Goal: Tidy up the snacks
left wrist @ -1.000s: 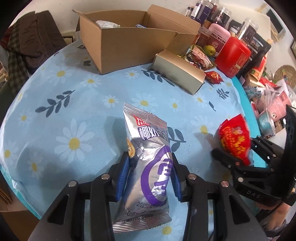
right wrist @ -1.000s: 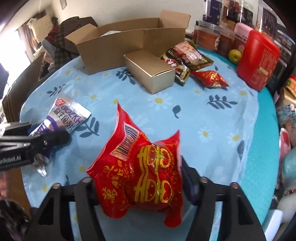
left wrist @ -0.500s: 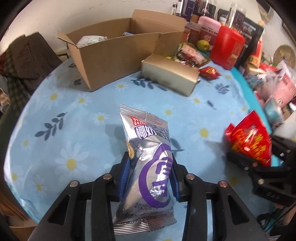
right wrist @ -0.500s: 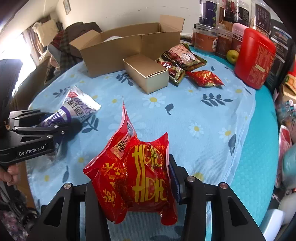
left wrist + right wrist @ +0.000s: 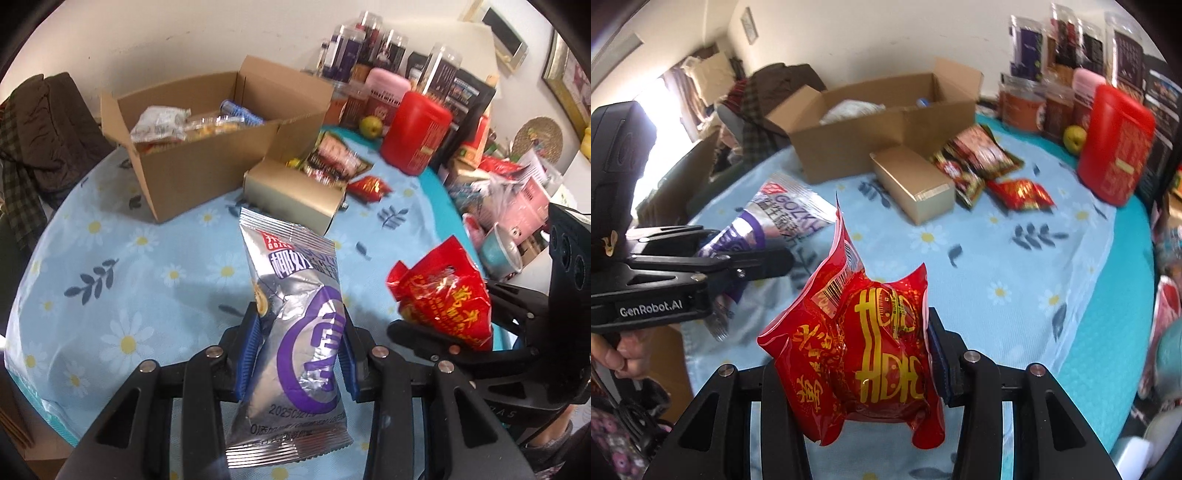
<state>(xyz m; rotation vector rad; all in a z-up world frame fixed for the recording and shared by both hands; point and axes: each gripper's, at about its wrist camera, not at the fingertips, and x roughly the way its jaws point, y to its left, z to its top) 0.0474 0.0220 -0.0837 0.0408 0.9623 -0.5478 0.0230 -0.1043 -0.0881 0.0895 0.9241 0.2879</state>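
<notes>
A silver and purple snack packet (image 5: pixel 295 295) stands upright between the blue pads of my left gripper (image 5: pixel 299 332), which is shut on it above the tablecloth. My right gripper (image 5: pixel 857 343) is shut on a crumpled red packet with gold lettering (image 5: pixel 864 332); its left pad is hidden behind the packet. In the left wrist view the red packet (image 5: pixel 443 302) and right gripper (image 5: pixel 447 314) sit to the right. In the right wrist view the left gripper (image 5: pixel 746 245) and silver packet (image 5: pixel 786 210) sit to the left. An open cardboard box (image 5: pixel 207 147) holding several snacks stands at the back.
A gold box (image 5: pixel 295 188) lies in front of the cardboard box. Loose snack packets (image 5: pixel 332 155) and a small red packet (image 5: pixel 369 186) lie beside it. A red canister (image 5: pixel 417 133), an apple and jars line the back right. The daisy-print tablecloth (image 5: pixel 129 277) covers the round table.
Both grippers have risen off the table with their packets. The right jaws have squeezed tighter on the red packet. The inside of the cardboard box has come into view.
</notes>
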